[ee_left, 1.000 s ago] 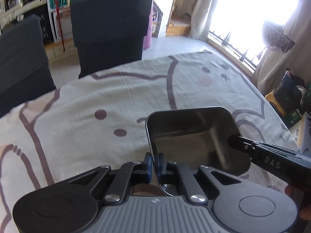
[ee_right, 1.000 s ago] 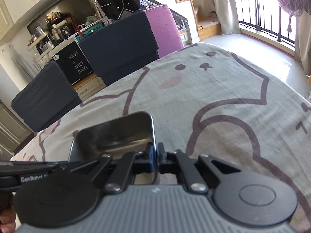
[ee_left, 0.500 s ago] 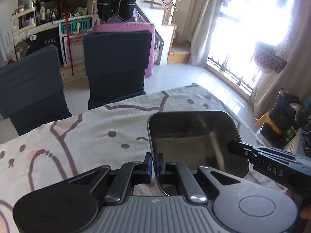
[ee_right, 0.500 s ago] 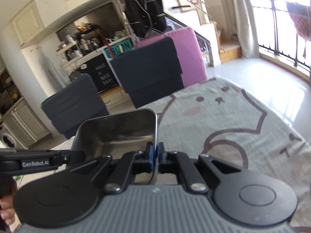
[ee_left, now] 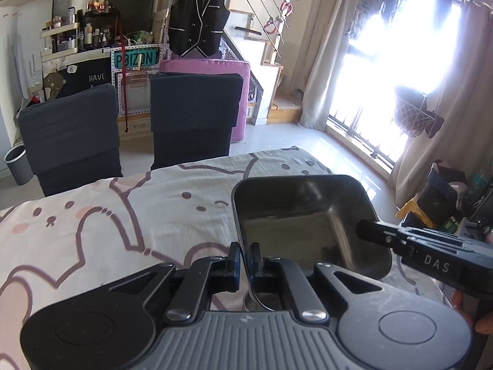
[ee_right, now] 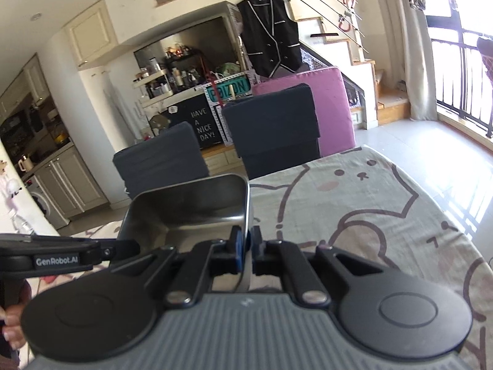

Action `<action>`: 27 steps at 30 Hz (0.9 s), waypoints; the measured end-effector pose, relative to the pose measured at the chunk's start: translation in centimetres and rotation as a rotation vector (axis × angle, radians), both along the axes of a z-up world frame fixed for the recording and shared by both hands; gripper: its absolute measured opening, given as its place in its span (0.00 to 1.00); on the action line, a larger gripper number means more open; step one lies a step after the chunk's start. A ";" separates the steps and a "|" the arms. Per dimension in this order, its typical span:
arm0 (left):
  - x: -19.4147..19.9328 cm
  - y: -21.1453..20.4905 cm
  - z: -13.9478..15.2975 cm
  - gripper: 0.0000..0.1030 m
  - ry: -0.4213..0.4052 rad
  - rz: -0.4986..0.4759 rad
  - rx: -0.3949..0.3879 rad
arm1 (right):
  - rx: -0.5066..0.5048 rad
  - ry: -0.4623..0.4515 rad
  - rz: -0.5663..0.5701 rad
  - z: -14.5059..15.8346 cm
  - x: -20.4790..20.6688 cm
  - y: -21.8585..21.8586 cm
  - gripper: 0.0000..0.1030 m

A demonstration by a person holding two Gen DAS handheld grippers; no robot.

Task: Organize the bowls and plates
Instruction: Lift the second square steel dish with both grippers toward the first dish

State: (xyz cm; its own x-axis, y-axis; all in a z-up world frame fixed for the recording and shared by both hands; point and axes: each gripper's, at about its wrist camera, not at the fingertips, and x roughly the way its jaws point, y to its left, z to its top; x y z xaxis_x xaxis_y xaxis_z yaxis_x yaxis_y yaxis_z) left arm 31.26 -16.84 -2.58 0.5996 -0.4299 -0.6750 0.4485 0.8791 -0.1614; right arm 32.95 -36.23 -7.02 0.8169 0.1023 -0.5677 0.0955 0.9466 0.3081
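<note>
**A:** What do the rigs look like?

**B:** Both match. The left gripper [ee_left: 246, 259] and right gripper [ee_right: 245, 246] have matte black linkage arms, silver round screws, blue pads, two round black discs and a ribbed grey body. White lettering on the sides: "GenRobot.AI" on one, "DAS" on the other.

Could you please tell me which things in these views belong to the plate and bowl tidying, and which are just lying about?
Part of the job:
- square metal dish, held by its rims
- left hand-held gripper, shut on its left rim
- right hand-held gripper, shut on its right rim

Just lying about:
- cartoon tablecloth
- two dark chairs
- black waistcoat
- pink cushion
</note>
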 end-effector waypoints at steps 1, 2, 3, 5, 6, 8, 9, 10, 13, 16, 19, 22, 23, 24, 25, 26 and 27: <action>-0.6 0.2 0.0 0.06 -0.003 0.004 -0.003 | -0.005 0.006 0.009 0.0 -0.3 0.1 0.06; -1.2 0.4 0.0 0.06 -0.003 0.008 -0.010 | -0.010 0.014 0.017 0.0 -0.7 0.4 0.06; -1.7 0.7 -0.1 0.06 -0.001 0.014 -0.017 | -0.014 0.022 0.024 -0.1 -1.0 0.5 0.06; -2.9 1.1 -0.5 0.06 0.004 0.022 -0.031 | -0.015 0.037 0.037 -0.3 -1.5 0.8 0.06; -3.5 1.3 -0.7 0.06 0.008 0.025 -0.038 | -0.014 0.042 0.043 -0.4 -1.9 0.9 0.06; -4.4 1.6 -1.4 0.07 0.022 0.026 -0.053 | -0.018 0.045 0.055 -0.4 -2.7 1.0 0.06; -4.9 1.8 -1.7 0.07 0.030 0.028 -0.061 | -0.020 0.048 0.060 -0.4 -3.0 1.0 0.06; -5.4 1.9 -2.1 0.07 0.038 0.031 -0.069 | -0.020 0.051 0.062 -0.5 -3.4 1.0 0.06; -6.6 2.1 -3.5 0.07 0.068 0.035 -0.082 | -0.018 0.068 0.069 -0.8 -4.0 0.9 0.06; -7.2 2.1 -5.2 0.07 0.114 0.031 -0.074 | -0.035 0.112 0.080 -1.4 -4.4 1.2 0.06; -7.4 2.1 -6.5 0.08 0.159 0.031 -0.075 | -0.057 0.161 0.091 -2.1 -4.3 1.5 0.06; -7.7 1.8 -7.4 0.08 0.180 0.021 -0.057 | -0.077 0.193 0.095 -2.6 -4.5 2.0 0.06; -7.8 1.6 -7.7 0.08 0.183 0.015 -0.047 | -0.087 0.202 0.097 -2.7 -4.5 2.2 0.06; -7.9 1.4 -8.0 0.08 0.187 0.008 -0.037 | -0.100 0.210 0.098 -2.7 -4.4 2.3 0.06; -8.0 1.2 -8.2 0.09 0.190 -0.002 -0.025 | -0.111 0.217 0.097 -2.8 -4.5 2.5 0.06; -8.0 0.9 -8.5 0.09 0.193 -0.011 -0.012 | -0.120 0.225 0.096 -2.9 -4.5 2.6 0.06; -8.1 0.7 -8.8 0.09 0.198 -0.020 0.000 | -0.128 0.234 0.095 -3.0 -4.4 2.7 0.06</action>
